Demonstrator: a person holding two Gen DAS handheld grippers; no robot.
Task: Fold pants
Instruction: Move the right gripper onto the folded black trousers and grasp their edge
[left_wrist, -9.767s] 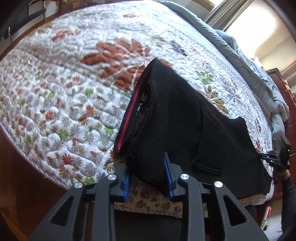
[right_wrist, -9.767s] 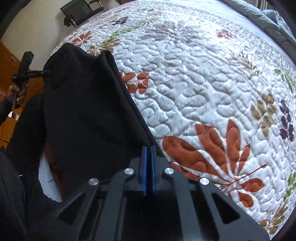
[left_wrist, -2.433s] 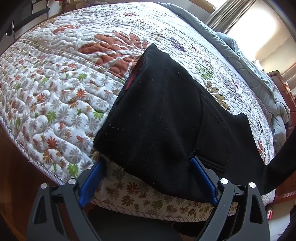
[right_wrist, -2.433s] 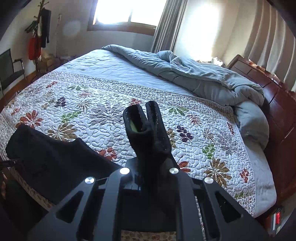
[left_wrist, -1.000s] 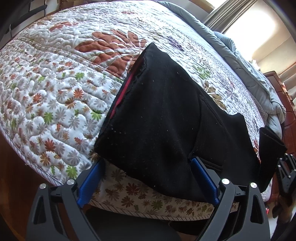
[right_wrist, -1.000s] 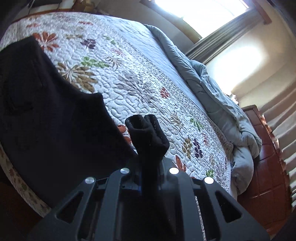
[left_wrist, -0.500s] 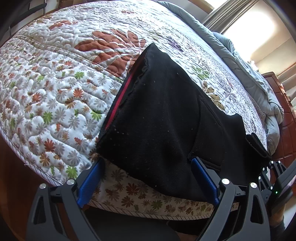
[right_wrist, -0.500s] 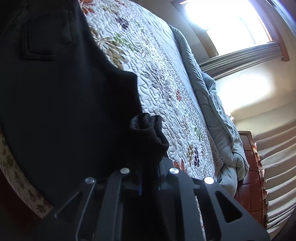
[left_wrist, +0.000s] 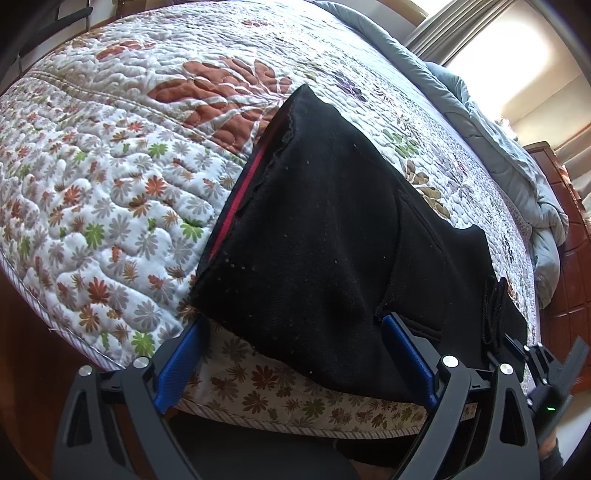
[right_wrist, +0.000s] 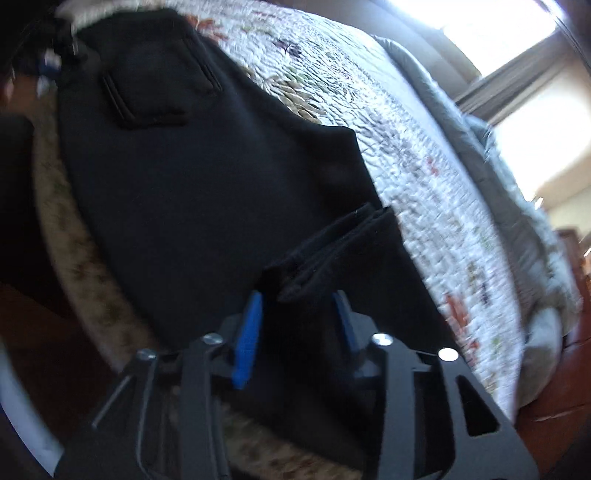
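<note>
Black pants (left_wrist: 332, 236) are lying folded on the floral quilt (left_wrist: 110, 192) at the bed's near edge, a grey duvet (left_wrist: 517, 155) bunching along the far side. Left gripper (left_wrist: 295, 350) is hovering with jaws spread wide, pinching nothing. Right gripper (right_wrist: 295, 328) is opening, cuff ends (right_wrist: 332, 251) sitting loose between its pads. Only the right view is showing the back pocket (right_wrist: 155, 85); only the left, the red waistband lining (left_wrist: 240, 199).

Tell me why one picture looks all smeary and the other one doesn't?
Right wrist view: motion blur smears the quilt and black pants, and the window glares white. Left wrist view: sharp, with the quilt's flowers crisp around the pants, though the fisheye lens bends the bed's edge.
</note>
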